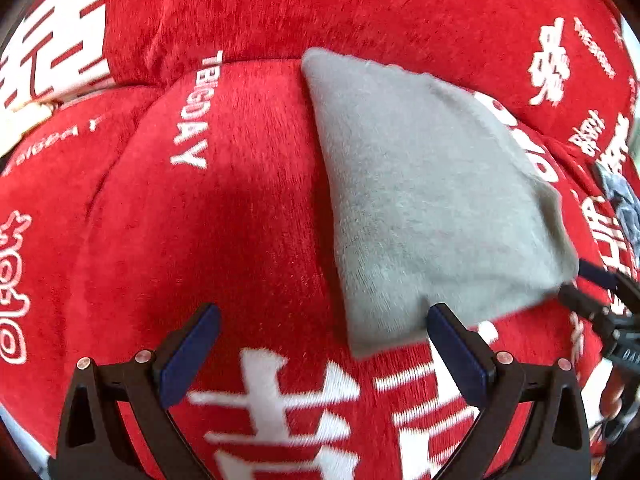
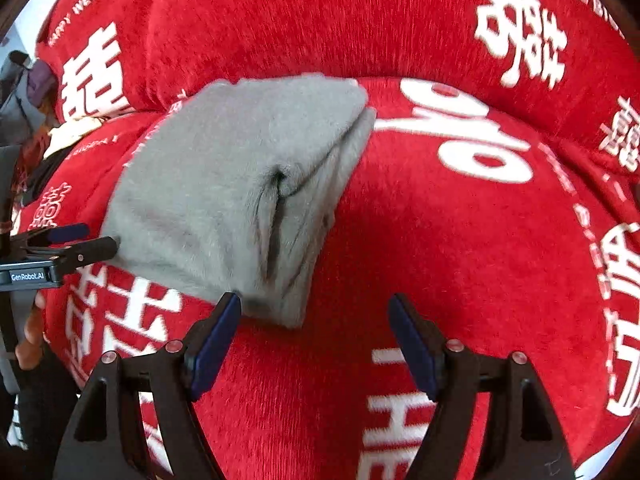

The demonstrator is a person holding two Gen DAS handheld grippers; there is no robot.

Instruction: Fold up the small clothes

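A folded grey garment (image 1: 432, 208) lies flat on the red seat cushion (image 1: 224, 240). My left gripper (image 1: 324, 308) hovers open over its near left corner, and the right fingertip overlaps the cloth's edge without pinching it. In the right wrist view the same garment (image 2: 240, 192) shows its stacked folded edges along the right side. My right gripper (image 2: 315, 300) stands open over its near right corner with only red cushion between the pads. Each gripper appears at the other view's edge, the right gripper (image 1: 580, 286) and the left gripper (image 2: 90, 240), both by the garment's near edge.
The seat and backrest (image 2: 320, 20) wear a red plush cover with white lettering. Other clothes are piled at the far left (image 2: 24, 88), and a crumpled grey-blue cloth (image 1: 620, 200) lies at the right edge. A hand (image 2: 32, 332) holds the left gripper.
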